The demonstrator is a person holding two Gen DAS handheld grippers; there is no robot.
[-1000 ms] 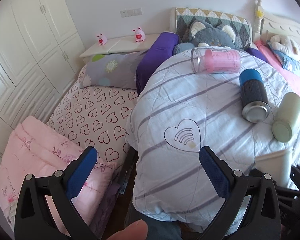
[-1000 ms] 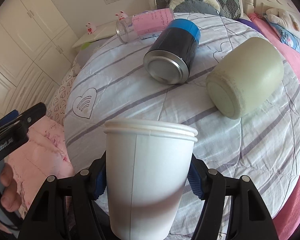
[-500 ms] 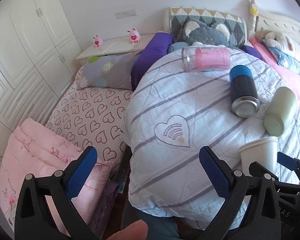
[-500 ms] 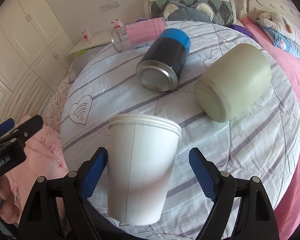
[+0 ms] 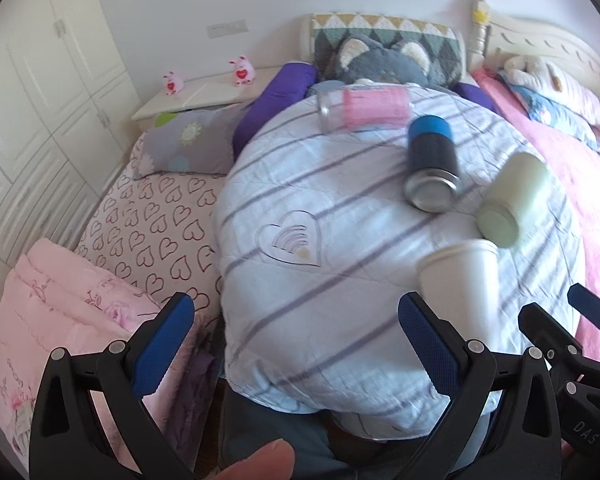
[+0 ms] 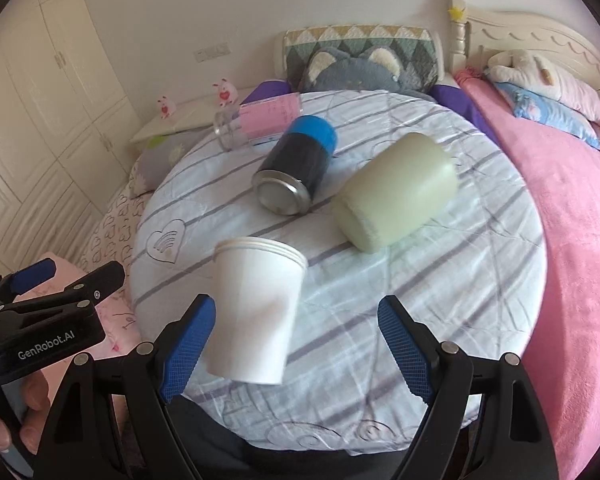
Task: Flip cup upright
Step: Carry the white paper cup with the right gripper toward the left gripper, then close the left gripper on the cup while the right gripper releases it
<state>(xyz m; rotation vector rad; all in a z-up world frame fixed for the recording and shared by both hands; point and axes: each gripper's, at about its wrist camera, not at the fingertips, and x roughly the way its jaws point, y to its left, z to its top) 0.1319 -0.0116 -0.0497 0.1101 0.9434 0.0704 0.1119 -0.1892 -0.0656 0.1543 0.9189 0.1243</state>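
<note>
A white paper cup (image 6: 256,312) stands upright, rim up, near the front of the round striped cloth (image 6: 440,280); it also shows in the left wrist view (image 5: 458,280). My right gripper (image 6: 296,346) is open, its jaws spread apart from the cup, the left pad (image 6: 188,348) close beside it. My left gripper (image 5: 296,344) is open and empty, left of the cup over the cloth's front edge. Three more cups lie on their sides: a pale green one (image 6: 396,192), a black and blue metal one (image 6: 296,172), and a clear one with a pink label (image 6: 260,122).
A bed with a pink blanket (image 6: 572,240) lies to the right. A heart-print mattress (image 5: 148,224) and a folded pink quilt (image 5: 60,304) lie to the left. Pillows and a plush cat (image 6: 356,70) sit behind. White wardrobes (image 5: 32,92) line the left wall.
My right gripper has opened and let go of the paper cup, then drawn back from it. The cup stays standing on the cloth. The left gripper has stayed open and shifted slightly.
</note>
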